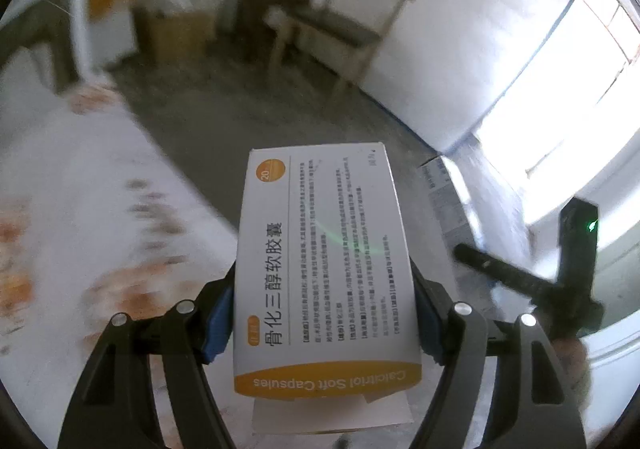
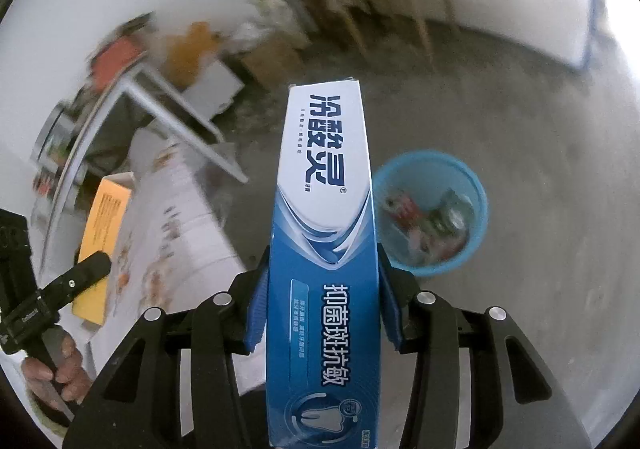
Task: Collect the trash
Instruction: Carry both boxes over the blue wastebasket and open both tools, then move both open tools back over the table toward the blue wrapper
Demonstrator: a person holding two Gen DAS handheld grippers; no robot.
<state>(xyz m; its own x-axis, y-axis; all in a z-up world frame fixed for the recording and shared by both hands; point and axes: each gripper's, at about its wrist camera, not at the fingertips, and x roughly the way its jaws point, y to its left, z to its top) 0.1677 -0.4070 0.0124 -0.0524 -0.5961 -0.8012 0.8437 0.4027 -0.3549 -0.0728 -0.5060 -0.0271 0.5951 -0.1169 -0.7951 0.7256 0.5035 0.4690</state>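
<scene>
My left gripper (image 1: 324, 313) is shut on a white and orange medicine box (image 1: 324, 257), held in the air past the table edge. The same box shows orange in the right wrist view (image 2: 102, 233), with the left gripper (image 2: 86, 269) on it. My right gripper (image 2: 322, 301) is shut on a long blue and white toothpaste box (image 2: 324, 229), also in the air. A blue waste basket (image 2: 466, 249) stands on the floor below and to the right of the toothpaste box, with several wrappers inside. The right gripper (image 1: 476, 257) shows at the right in the left wrist view.
A table with a white, orange-patterned cloth (image 1: 80, 209) lies to the left; it also shows in the right wrist view (image 2: 180, 225). A wooden chair (image 1: 340, 29) and a cardboard box (image 1: 180, 33) stand by the far wall. The floor (image 2: 540, 129) is grey concrete.
</scene>
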